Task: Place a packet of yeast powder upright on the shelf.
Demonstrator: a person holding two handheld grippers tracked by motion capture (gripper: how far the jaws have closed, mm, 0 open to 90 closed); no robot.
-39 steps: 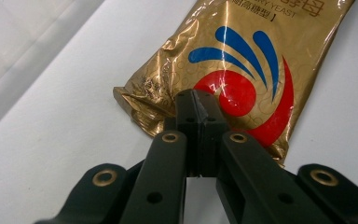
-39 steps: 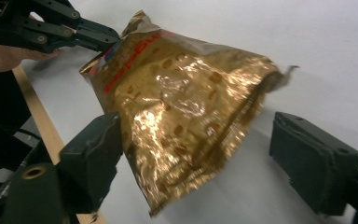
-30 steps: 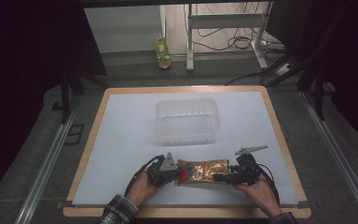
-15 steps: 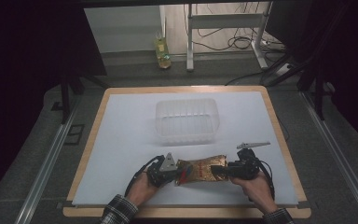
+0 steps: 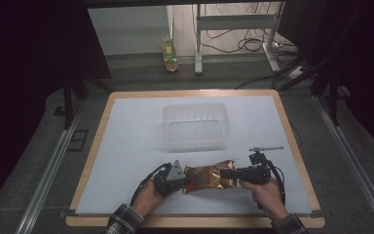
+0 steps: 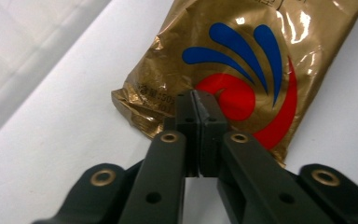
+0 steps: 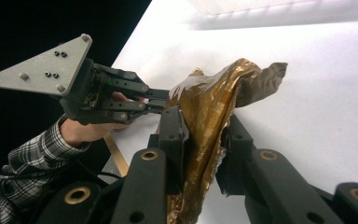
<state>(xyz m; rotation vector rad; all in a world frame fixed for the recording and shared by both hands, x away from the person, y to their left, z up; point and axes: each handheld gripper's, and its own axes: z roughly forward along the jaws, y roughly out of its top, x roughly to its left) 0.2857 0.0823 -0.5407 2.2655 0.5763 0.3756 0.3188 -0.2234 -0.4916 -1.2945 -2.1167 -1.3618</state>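
A crinkled gold snack bag [image 5: 208, 177] with a blue and red swirl [image 6: 242, 60] lies near the table's front edge, stretched between both grippers. My left gripper [image 5: 179, 181] pinches the bag's left end; its pads [image 6: 186, 112] meet on the foil rim. Its jaws have just been opening a trifle but still hold the foil. My right gripper [image 5: 228, 174] has just been closing its jaws on the bag's right end [image 7: 214, 98]. In the right gripper view its own tips [image 7: 200, 126] squeeze the bunched foil, and the left gripper [image 7: 156, 100] holds the far end.
A clear plastic tub [image 5: 196, 126] stands at the middle of the white table top [image 5: 126, 146], behind the bag. A thin metal tool [image 5: 266, 148] lies to the right, just behind my right gripper. A bottle [image 5: 169, 53] stands on the floor beyond the table.
The right gripper slid left onto the bag's right end and shut on it. The bag is now bunched shorter between the grippers. The left hand stayed put.
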